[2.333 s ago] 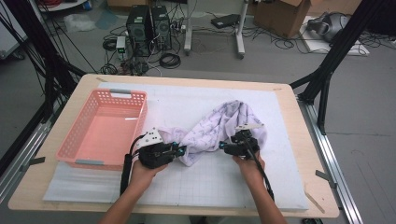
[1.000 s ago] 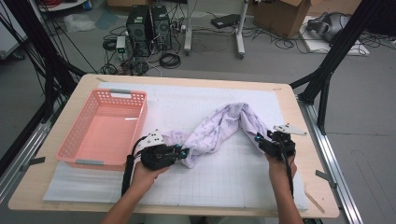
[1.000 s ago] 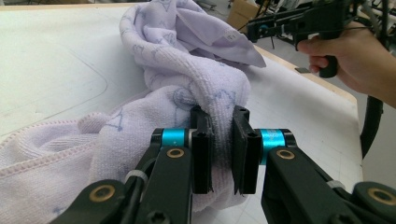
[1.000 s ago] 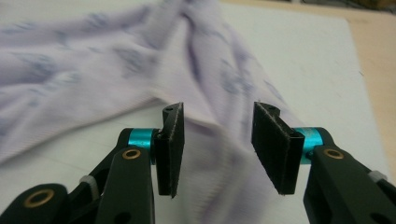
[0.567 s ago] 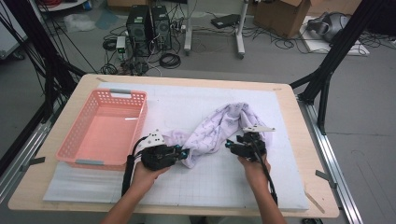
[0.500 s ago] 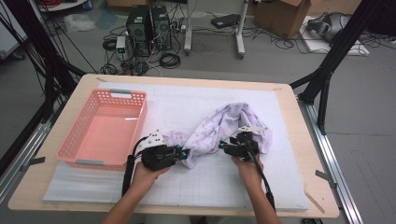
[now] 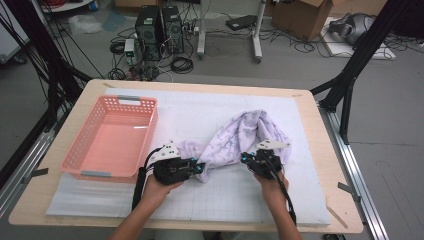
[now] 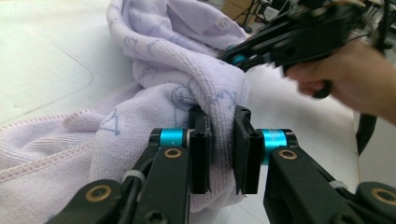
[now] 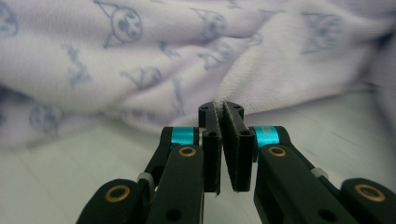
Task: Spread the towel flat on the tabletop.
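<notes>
A lavender towel (image 7: 245, 135) printed with small faces lies bunched on the white mat (image 7: 200, 110). My left gripper (image 7: 200, 167) holds its left end. In the left gripper view, the left gripper (image 8: 219, 135) is shut on a thick fold of the towel (image 8: 177, 70); its jaws have just eased a little and still press the cloth. My right gripper (image 7: 245, 159) is at the towel's near edge, toward the right. In the right gripper view, the right gripper (image 9: 220, 112) has just closed and pinches the hem of the towel (image 9: 140, 56). The left gripper view also shows the right gripper (image 8: 233, 56) beyond the fold.
A pink plastic basket (image 7: 150, 125) stands on the left part of the mat, a hand's width from my left gripper. The wooden table edge (image 7: 345, 200) borders the mat at the right. Computer cases and cables sit on the floor behind the table.
My right gripper moved left from the towel's right end to its near edge and closed on the hem. The towel bunched back toward the middle. The left gripper stayed put.
</notes>
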